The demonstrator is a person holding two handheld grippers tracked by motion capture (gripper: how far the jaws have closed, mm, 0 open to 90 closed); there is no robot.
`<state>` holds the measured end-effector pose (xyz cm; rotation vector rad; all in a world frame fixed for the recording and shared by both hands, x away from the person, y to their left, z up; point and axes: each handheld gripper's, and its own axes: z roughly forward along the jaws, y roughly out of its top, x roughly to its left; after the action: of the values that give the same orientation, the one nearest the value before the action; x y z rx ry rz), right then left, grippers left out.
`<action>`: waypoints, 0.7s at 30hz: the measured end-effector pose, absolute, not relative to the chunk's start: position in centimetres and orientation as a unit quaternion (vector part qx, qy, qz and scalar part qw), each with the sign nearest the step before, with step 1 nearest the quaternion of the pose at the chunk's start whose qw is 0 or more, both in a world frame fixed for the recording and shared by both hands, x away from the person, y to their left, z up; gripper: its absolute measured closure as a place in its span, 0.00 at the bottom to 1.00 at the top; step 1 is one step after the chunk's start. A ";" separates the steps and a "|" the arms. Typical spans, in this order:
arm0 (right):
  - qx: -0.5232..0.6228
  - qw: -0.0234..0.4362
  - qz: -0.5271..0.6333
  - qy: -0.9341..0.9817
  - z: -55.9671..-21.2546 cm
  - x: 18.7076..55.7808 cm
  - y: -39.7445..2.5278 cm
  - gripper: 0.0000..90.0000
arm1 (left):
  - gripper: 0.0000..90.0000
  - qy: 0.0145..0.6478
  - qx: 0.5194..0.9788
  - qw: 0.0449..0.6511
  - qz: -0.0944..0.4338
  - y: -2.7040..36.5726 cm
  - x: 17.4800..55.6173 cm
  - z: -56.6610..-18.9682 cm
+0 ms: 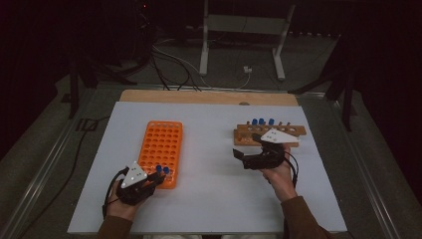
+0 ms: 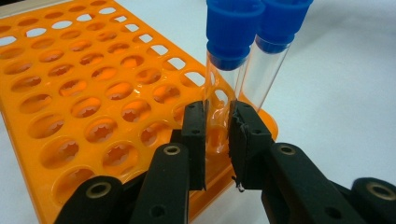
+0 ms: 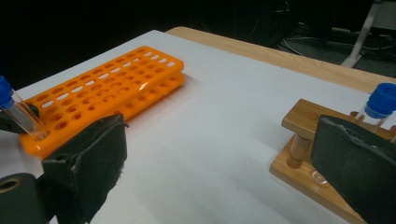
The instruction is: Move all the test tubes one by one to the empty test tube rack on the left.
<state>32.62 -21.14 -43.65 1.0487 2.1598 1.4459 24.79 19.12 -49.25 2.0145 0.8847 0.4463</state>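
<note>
An orange tube rack (image 1: 161, 144) lies left of centre on the white table. Two clear test tubes with blue caps (image 1: 162, 170) stand in its near right corner. My left gripper (image 2: 217, 135) is shut on the nearer tube (image 2: 228, 42), low on its glass; the second tube (image 2: 275, 51) stands just behind it. From above, the left gripper (image 1: 157, 178) sits at that rack corner. My right gripper (image 1: 245, 148) is open and holds nothing, just in front of a wooden rack (image 1: 271, 135) that carries three blue-capped tubes (image 1: 262, 121).
In the right gripper view the wooden rack (image 3: 303, 123) with one blue-capped tube (image 3: 380, 105) stands at the right and the orange rack (image 3: 107, 93) farther left. The white mat (image 1: 214, 164) lies bare between the racks. Cables and a stand sit on the floor beyond the table.
</note>
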 end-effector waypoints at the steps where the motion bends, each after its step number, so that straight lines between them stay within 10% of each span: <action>1: 0.369 0.169 0.508 0.759 -43.7 32.6 -21.2 0.04 | 0.86 0.356 0.808 0.433 0.179 19.1 24.8 -49.3; 21: 0.384 0.185 0.494 0.758 -43.7 33.3 -22.1 0.04 | 0.54 0.354 0.782 0.484 0.174 20.2 24.1 -48.2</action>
<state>33.30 -22.11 -43.69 1.0828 2.1364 1.3914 24.14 20.23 -48.19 1.9041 0.8612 0.4229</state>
